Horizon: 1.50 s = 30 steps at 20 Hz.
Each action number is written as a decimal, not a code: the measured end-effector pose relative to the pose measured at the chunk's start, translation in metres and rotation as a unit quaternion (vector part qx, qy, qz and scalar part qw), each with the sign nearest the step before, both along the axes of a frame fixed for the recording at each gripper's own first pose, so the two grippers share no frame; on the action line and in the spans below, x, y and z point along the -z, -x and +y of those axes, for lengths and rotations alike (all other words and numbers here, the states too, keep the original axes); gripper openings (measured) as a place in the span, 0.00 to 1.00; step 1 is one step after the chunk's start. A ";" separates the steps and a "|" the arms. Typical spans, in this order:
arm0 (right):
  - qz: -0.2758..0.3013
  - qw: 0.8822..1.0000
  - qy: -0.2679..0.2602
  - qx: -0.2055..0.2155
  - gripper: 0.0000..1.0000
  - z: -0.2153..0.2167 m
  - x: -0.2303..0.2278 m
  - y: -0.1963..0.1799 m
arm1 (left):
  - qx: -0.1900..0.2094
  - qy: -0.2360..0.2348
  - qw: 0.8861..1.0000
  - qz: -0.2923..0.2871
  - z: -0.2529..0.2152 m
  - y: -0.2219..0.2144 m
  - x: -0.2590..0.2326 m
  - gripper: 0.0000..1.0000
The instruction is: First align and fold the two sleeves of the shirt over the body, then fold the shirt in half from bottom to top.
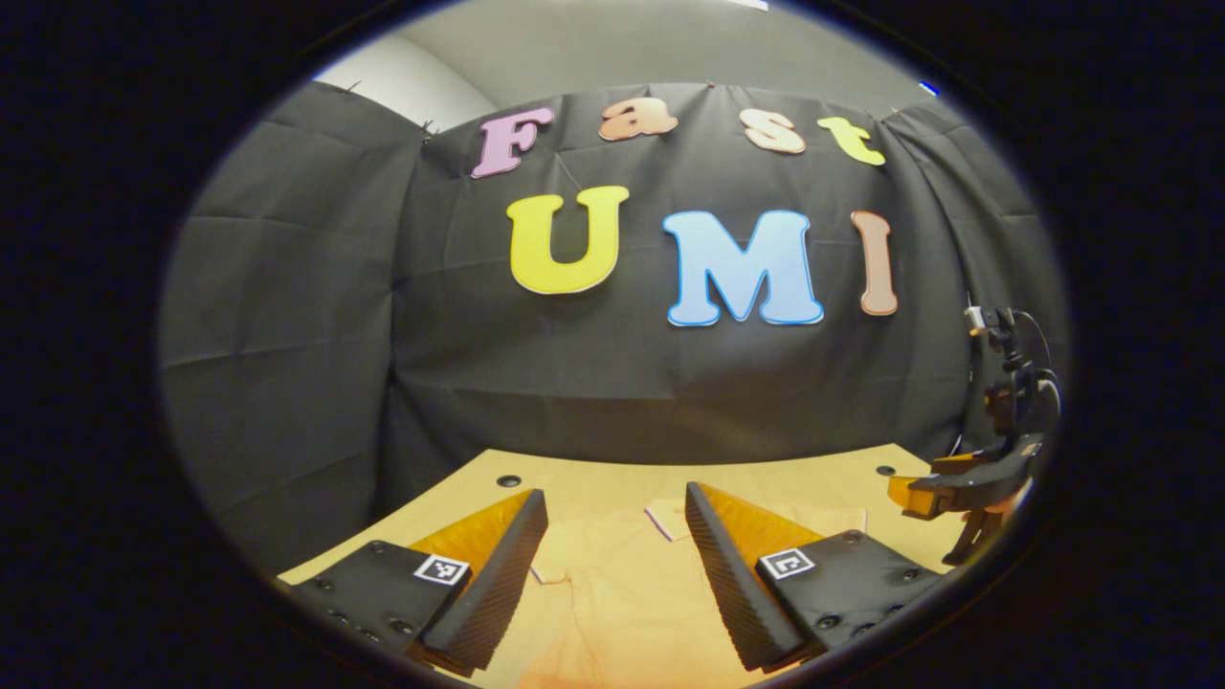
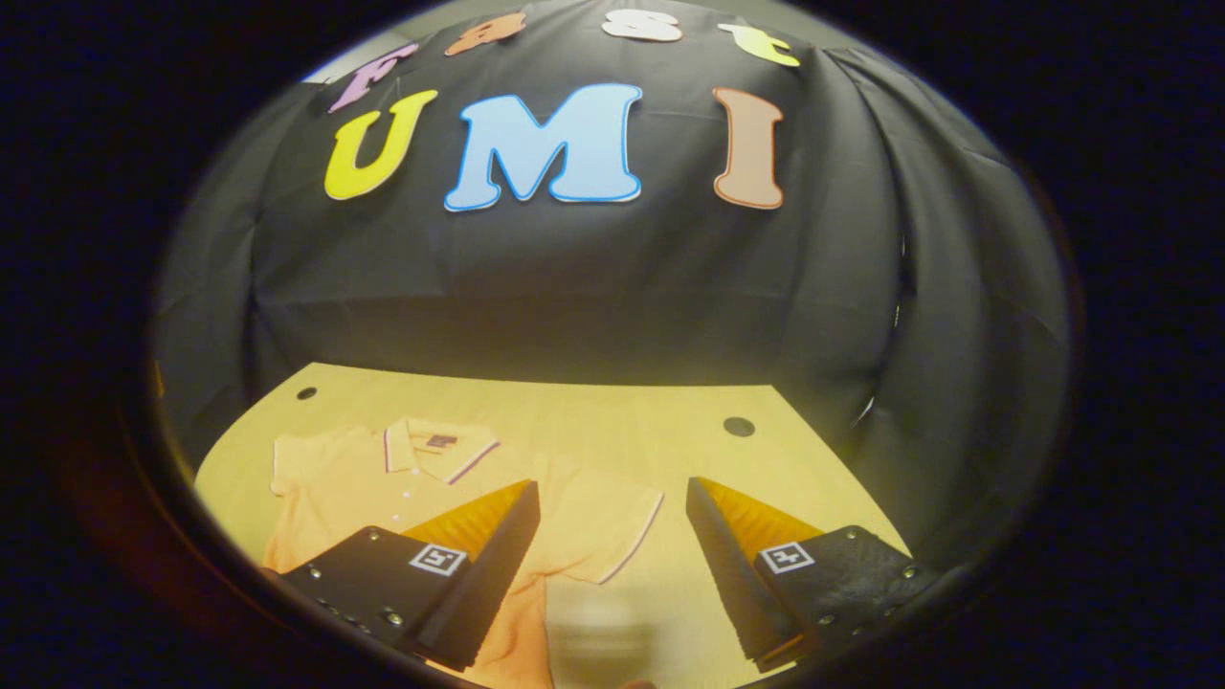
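Hovering over the shirt (image 2: pixel 402 478), which lies flat and unfolded on the surface (image 2: pixel 612 411), collar (image 2: pixel 440 448) toward the back wall, sleeves spread. Both tongs spread wide, nothing held: left tongs (image 1: pixel 612 565) above the shirt body near the collar, right tongs (image 2: pixel 612 555) just past the right sleeve (image 2: pixel 612 526) hem. Judged step: first sleeve fold, not begun. To do well: drop each tongs onto its sleeve's outer hem, pinch only the sleeve layer, lift low, carry inward across the body so both sleeves land level and aligned; release flat, avoid dragging the torso.
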State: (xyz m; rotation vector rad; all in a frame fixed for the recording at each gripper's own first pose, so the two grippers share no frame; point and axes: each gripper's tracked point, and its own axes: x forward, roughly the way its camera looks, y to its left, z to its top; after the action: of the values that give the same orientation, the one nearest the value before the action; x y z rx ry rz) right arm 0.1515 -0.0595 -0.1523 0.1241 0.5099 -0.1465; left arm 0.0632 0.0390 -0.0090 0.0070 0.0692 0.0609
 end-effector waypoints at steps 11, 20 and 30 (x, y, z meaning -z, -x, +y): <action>0.084 0.995 -0.048 0.019 0.96 -0.010 0.073 -0.053 | -0.022 -0.007 1.000 0.015 0.008 0.005 0.009 0.96; 0.161 0.984 -0.065 0.047 0.95 -0.013 0.133 -0.067 | -0.025 -0.006 0.999 0.020 0.008 0.008 0.011 0.96; 0.197 0.979 -0.043 0.023 0.96 -0.008 0.165 -0.071 | -0.047 0.008 0.998 0.028 0.014 0.006 0.020 0.94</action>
State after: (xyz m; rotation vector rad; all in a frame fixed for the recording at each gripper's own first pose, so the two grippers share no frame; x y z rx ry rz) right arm 0.2226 -0.0679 -0.3172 0.1936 0.9096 -0.1945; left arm 0.0573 0.0527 -0.0289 -0.0110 0.1256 0.1544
